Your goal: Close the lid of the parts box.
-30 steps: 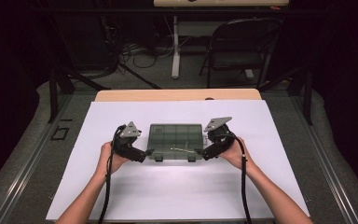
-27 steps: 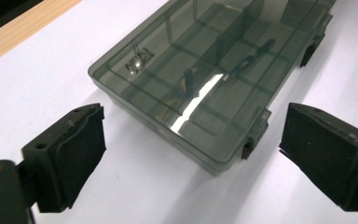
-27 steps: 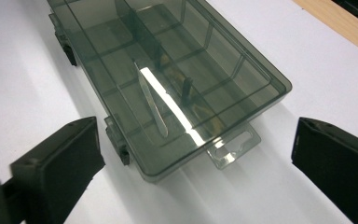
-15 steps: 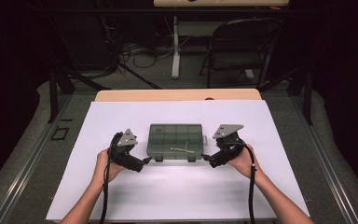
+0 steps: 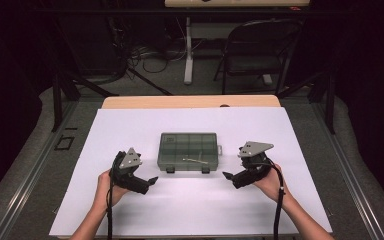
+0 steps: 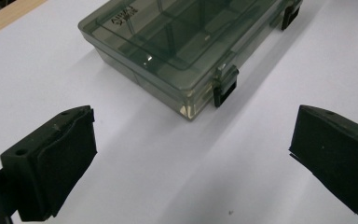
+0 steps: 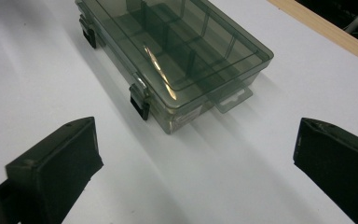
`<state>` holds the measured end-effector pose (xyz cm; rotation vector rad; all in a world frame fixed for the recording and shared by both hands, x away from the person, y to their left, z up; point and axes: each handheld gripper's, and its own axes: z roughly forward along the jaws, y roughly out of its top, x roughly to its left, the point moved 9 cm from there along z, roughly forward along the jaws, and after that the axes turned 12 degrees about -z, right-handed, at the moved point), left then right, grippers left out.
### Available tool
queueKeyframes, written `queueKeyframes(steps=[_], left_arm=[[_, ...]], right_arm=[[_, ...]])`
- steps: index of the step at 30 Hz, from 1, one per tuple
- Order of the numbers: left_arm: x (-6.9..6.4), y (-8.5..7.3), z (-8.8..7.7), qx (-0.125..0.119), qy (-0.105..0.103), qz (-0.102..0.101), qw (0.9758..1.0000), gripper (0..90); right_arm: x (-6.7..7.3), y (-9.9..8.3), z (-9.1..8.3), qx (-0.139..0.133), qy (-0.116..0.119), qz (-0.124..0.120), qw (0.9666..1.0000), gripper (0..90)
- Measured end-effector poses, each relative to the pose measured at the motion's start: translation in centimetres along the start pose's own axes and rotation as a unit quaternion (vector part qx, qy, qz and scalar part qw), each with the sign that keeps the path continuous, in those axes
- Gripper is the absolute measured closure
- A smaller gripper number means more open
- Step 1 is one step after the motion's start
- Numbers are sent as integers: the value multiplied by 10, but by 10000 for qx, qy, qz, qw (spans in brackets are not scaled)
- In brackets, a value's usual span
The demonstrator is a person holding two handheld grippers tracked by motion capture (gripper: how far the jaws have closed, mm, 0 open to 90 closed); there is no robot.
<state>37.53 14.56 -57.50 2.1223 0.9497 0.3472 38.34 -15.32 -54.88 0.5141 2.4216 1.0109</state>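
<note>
The closed smoky compartment box (image 5: 188,150) lies mid-worktop (image 5: 130,125), nothing blocking it. Left tongs (image 5: 151,181) at its 7 o'clock and right tongs (image 5: 227,176) at 4 o'clock gape wide, holding nothing. White sheet covers the worktop; a chair (image 5: 260,50) stands at 12 o'clock in the dark room.

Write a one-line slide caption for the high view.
Two hand-held grippers, left gripper and right gripper, both open, flank a closed compartment box on a white table.

high view overhead; tool views close, sharing box (image 5: 188,150)
</note>
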Motion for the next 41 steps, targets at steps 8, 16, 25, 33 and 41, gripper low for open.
queueKeyframes(steps=[8,16,25,33,41], left_arm=[[-1,-9,-6,-98,54,-96,9999,0],[-5,-24,-8,-114,130,-139,9998,0],[-10,-36,-14,-228,213,-279,9991,0],[-17,-43,-19,-336,223,-356,9986,0],[-20,-44,-17,-270,196,-312,9990,0]], right_arm=[[7,-12,-8,65,-55,30,10000,0],[12,-25,-17,29,-224,81,9997,0],[22,-39,-23,31,-377,55,9993,0],[24,-50,-35,41,-553,193,9983,0],[22,-55,-42,42,-598,260,9979,0]])
